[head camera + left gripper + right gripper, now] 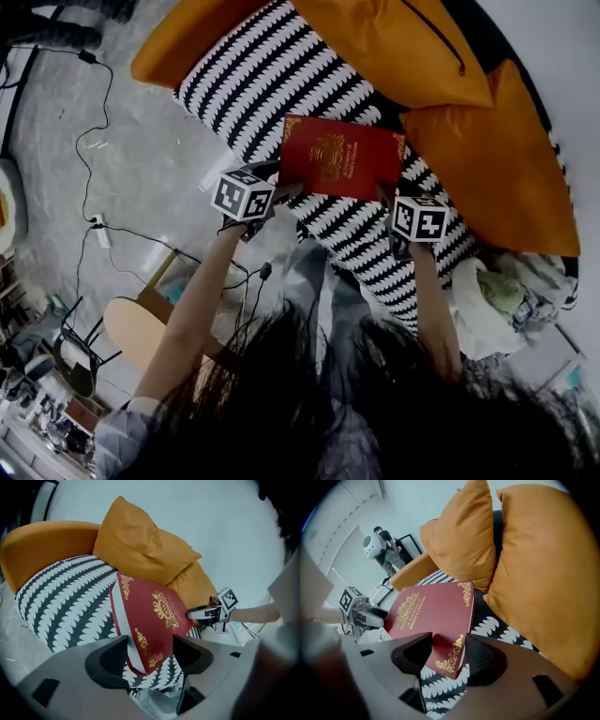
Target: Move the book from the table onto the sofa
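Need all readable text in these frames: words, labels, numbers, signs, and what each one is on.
"A Treasury of World's Classics": gold print on the red book's cover, legible in the right gripper view.
The same title in the head view and left gripper view: too small or tilted to read.
Marker cubes: black and white square patterns only, no words or numbers.
Nothing else readable.

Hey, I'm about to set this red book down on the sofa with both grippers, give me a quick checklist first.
1. Left gripper grips the book: ok, jaws closed on one corner.
2. Right gripper grips the book: ok, jaws closed on another corner.
3. Book over the striped cushion: ok.
4. Book resting on the cushion: cannot tell.
5. Book apart from the orange pillows: cannot tell, its far corner is close to one.
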